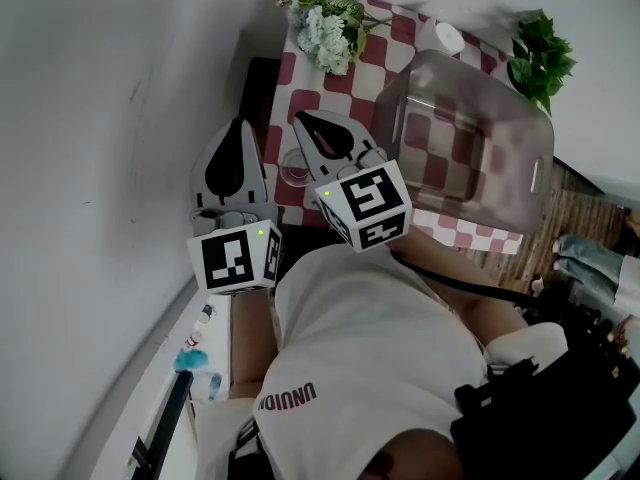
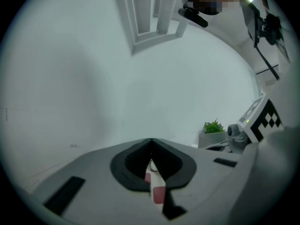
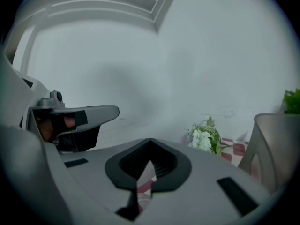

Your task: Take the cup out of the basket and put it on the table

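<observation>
A clear plastic basket (image 1: 520,138) stands on the red-and-white checked table (image 1: 392,38), and I see only the cloth pattern through its walls. A small clear glass cup (image 1: 296,169) sits on the table's near left part, partly behind my right gripper. Both grippers hang in front of the person's chest, short of the table. My left gripper (image 1: 238,124) is shut with nothing in it, its tips meeting (image 2: 151,140). My right gripper (image 1: 301,118) is also shut and empty (image 3: 150,140). The basket's wall (image 3: 276,146) shows at the right gripper view's right edge.
A bunch of white flowers (image 1: 326,23) lies at the table's far left corner. A small white round object (image 1: 444,37) and a green plant (image 1: 541,53) are behind the basket. A pale wall runs along the left. Below me are the person's white shirt and dark bag.
</observation>
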Action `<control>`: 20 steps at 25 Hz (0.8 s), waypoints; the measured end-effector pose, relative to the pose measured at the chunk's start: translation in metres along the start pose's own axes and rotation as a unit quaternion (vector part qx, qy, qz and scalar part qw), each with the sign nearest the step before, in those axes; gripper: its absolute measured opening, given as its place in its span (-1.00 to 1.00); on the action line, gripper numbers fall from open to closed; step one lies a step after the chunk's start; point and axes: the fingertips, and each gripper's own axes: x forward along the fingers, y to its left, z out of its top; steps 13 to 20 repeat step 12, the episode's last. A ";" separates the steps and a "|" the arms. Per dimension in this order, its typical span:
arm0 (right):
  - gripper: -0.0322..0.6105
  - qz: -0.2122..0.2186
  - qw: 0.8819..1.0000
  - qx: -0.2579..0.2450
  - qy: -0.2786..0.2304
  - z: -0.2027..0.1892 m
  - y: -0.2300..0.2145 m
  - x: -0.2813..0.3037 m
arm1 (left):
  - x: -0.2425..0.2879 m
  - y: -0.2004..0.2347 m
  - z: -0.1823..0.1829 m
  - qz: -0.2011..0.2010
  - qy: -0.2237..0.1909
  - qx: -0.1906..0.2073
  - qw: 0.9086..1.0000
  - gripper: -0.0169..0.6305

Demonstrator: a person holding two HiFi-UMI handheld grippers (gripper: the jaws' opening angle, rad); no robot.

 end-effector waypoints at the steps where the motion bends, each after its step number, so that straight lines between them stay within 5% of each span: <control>1: -0.85 0.001 1.000 0.000 0.000 0.000 0.000 0.000 | 0.000 0.000 0.000 0.000 0.000 0.000 1.000 -0.91; 20: -0.85 0.004 1.000 0.005 0.007 -0.003 -0.001 0.002 | 0.002 0.000 0.000 0.001 0.000 0.000 1.000 -0.91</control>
